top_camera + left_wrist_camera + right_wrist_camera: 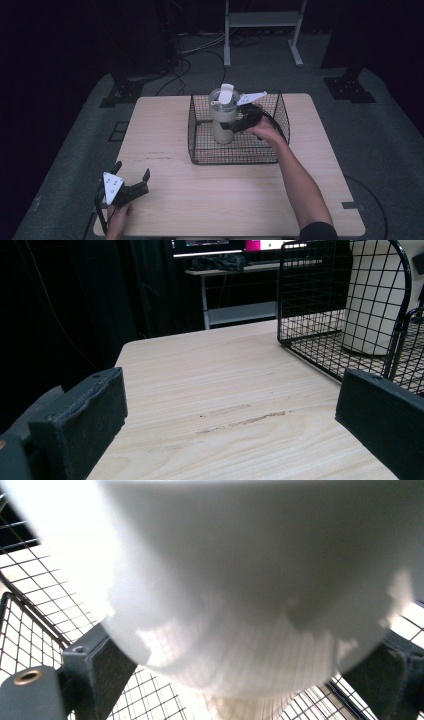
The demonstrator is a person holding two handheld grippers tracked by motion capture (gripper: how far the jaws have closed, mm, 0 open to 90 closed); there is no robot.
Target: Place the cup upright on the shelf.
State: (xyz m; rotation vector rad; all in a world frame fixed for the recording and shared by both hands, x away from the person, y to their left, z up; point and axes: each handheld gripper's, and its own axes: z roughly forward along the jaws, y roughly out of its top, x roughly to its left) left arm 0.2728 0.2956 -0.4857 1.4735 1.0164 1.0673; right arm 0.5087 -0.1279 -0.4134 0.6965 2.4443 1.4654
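While the right tool sits inside the black wire basket, its jaws stand to either side of the cream tumbler, pressed against its wall in the right gripper view, so it appears to have the cup clamped. The tumbler stands upright in the basket's rear left part, and I cannot tell whether its base rests on the mesh floor or is just lifted. The left tool lies low near the front left corner of the bench, jaws spread wide with nothing between them.

The main risk, as I judge it, is slip: the tumbler's wall is smooth, rounded and tapers downward, so flat pads grip only a narrow strip and the cup could rotate or slide out. Its lid, with a raised flap, makes it top-heavy, and a tilt could catch the basket rim. The light basket may also drag along if the cup snags, since the left tool is well apart and not steadying it.

The basket is thin, rigid wire in a square grid; the bench is pale wood grain, matt.
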